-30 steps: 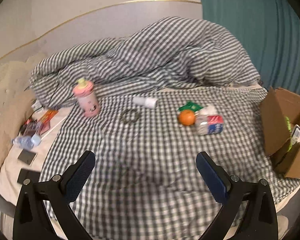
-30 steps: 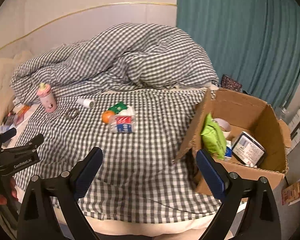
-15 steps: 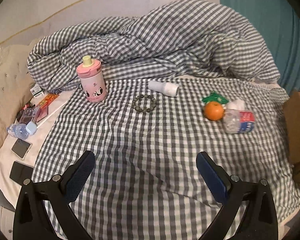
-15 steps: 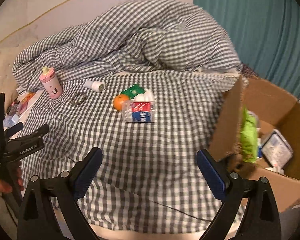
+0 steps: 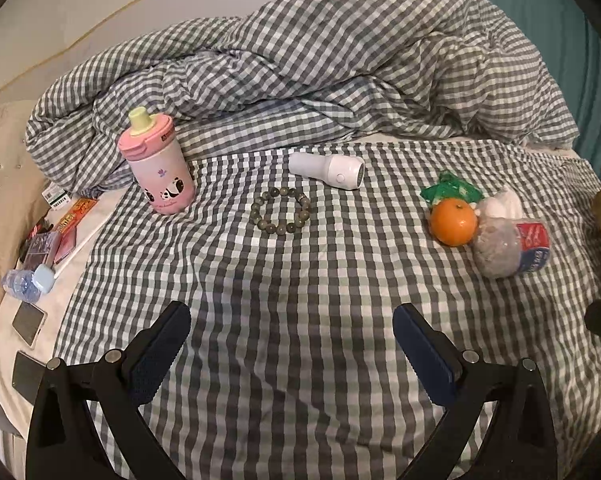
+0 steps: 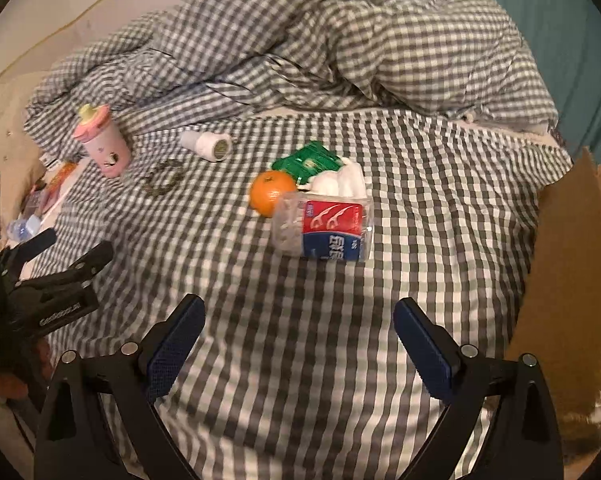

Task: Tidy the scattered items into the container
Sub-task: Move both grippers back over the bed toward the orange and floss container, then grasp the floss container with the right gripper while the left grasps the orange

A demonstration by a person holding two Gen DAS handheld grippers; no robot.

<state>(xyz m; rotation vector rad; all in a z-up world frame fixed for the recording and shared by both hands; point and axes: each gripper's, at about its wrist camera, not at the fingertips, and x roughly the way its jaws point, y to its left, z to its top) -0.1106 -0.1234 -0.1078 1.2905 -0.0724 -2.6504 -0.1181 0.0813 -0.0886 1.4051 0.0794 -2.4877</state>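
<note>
Both grippers, left (image 5: 291, 354) and right (image 6: 298, 344), gape empty; the floss tub (image 6: 323, 226) lies crosswise just beyond the right.

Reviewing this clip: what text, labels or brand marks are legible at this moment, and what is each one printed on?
"GenRobot.AI", blurred and partly guessed: white lettering on the black left hand-held gripper in the right wrist view.
Blue band of the clear plastic floss-pick box with red and blue label: large white characters, not clearly readable.
Pink panda-print sippy cup: small lid logo, too small to read.
Red and orange packets beside the bed sheet: print too blurred.
</note>
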